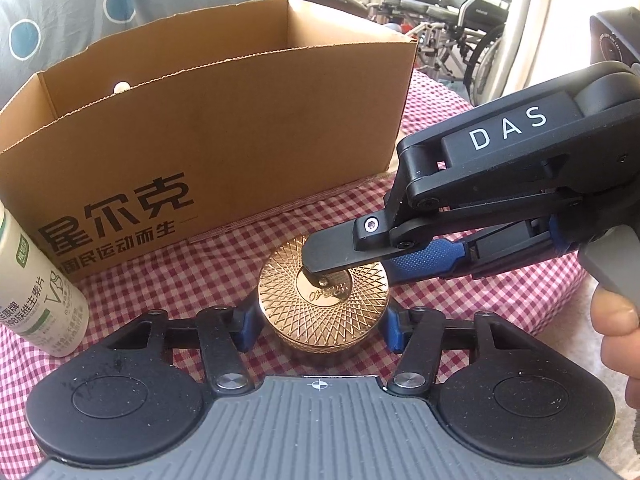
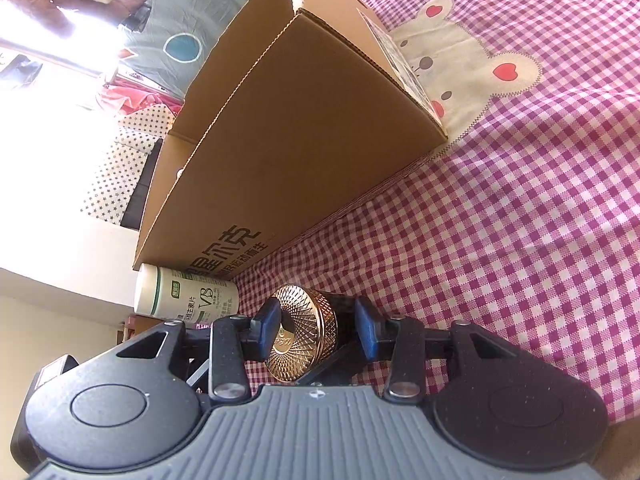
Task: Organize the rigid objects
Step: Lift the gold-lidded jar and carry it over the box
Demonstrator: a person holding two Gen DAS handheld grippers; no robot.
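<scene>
A round gold jar (image 1: 324, 304) with a lattice-patterned lid stands on the checked cloth in front of the cardboard box (image 1: 240, 132). My left gripper (image 1: 320, 330) has its blue pads against the jar's two sides and is shut on it. My right gripper (image 1: 352, 268) comes in from the right, with one finger lying across the lid. In the right wrist view the gold jar (image 2: 304, 340) sits between the pads of my right gripper (image 2: 316, 328), one on the lid face and one at the dark base. A white vitamin bottle (image 1: 40, 292) stands to the left.
The open box (image 2: 304, 140) has printed characters on its front, and the white bottle (image 2: 188, 292) stands against it. The pink checked cloth (image 2: 520, 220) carries a rabbit patch (image 2: 460, 52). A hand (image 1: 616, 320) holds the right gripper's handle. A wheelchair (image 1: 460, 8) stands behind.
</scene>
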